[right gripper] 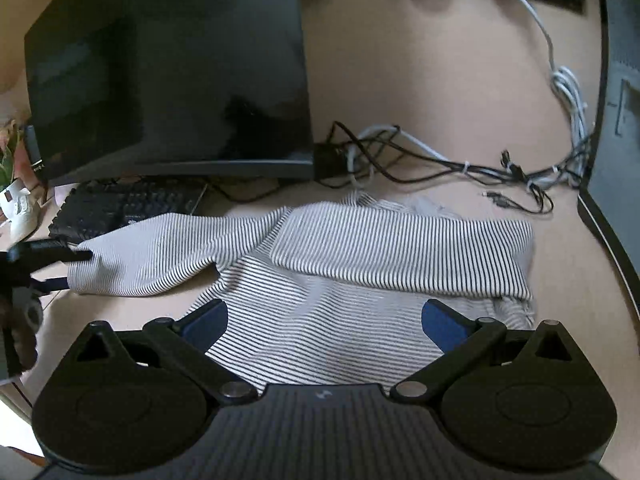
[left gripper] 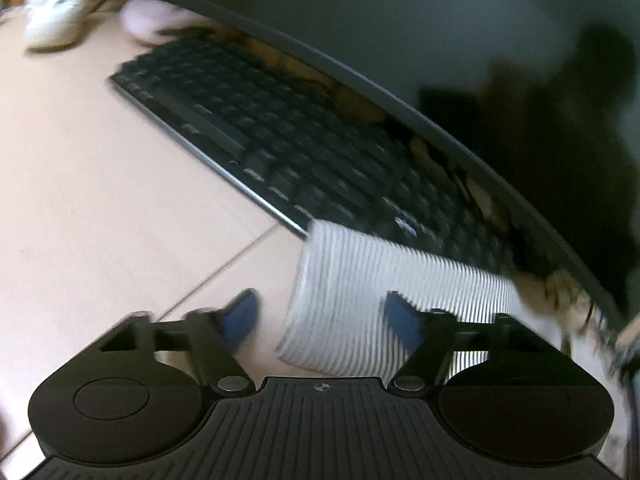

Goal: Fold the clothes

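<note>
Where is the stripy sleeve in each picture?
Left wrist view: the sleeve is low in the middle, its cuff end between the open fingers of the left gripper.
Right wrist view: the sleeve is at middle left, sticking out from the shirt, with the left gripper at its end.
Shared landmark: the black keyboard, just beyond the sleeve in both.

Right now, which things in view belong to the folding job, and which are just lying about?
Part of the job:
- striped shirt
- left claw, open at the shirt's sleeve end
- right claw, open above the shirt's body

Just lying about:
- keyboard
- monitor
- tangled cables
- white shoes
</note>
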A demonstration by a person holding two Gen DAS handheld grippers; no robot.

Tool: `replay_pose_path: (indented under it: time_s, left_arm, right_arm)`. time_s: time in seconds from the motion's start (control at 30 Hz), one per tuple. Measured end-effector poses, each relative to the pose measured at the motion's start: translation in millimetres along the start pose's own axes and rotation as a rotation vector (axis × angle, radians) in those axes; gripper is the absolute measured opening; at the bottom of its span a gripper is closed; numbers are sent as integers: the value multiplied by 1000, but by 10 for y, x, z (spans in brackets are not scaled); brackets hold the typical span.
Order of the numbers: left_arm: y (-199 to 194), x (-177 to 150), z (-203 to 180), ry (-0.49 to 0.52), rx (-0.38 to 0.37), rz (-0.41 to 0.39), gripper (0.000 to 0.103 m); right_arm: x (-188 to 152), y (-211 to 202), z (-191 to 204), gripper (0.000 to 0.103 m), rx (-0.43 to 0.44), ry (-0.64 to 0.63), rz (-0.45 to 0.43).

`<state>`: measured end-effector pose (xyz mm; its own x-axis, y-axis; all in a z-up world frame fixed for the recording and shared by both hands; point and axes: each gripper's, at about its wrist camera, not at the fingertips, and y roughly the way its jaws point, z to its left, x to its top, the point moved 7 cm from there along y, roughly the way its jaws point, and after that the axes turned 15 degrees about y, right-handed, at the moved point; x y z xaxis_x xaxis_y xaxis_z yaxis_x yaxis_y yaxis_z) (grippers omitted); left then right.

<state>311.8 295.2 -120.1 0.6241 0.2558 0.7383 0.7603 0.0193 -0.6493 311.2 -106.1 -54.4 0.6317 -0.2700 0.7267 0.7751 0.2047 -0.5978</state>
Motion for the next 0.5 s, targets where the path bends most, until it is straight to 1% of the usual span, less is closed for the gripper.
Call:
replay_pose_path:
  time_s: [0.07,0.1,0.13,0.17,0.3,0.37,0.5]
  left_arm:
    - [50,10,-86,63,38,17,41]
    - [58,21,-129,88,48,21,35]
    - [29,46,-169,94,37,15,22]
    - [0,71,-210,100,26,10,13]
    - [-118,171,-372,123,-18,-13,7]
    - [-177,221,-454,135,-39,-24,6]
    - [-306,327,-640,164,-89,-49,6]
  right_arm:
    - [6,-1,7,103,-8,-3,1]
    - [10,0,0,103,-14,-1,0]
    - [14,-4,-12,103,-18,3,-2]
    - [16,-13,-27,103,-19,6,-6]
    - [28,-11,-30,103,-20,-15,-32]
    - [23,14,27,103,-15,-41,-47]
    - [26,63,281,103,38,-106,-84]
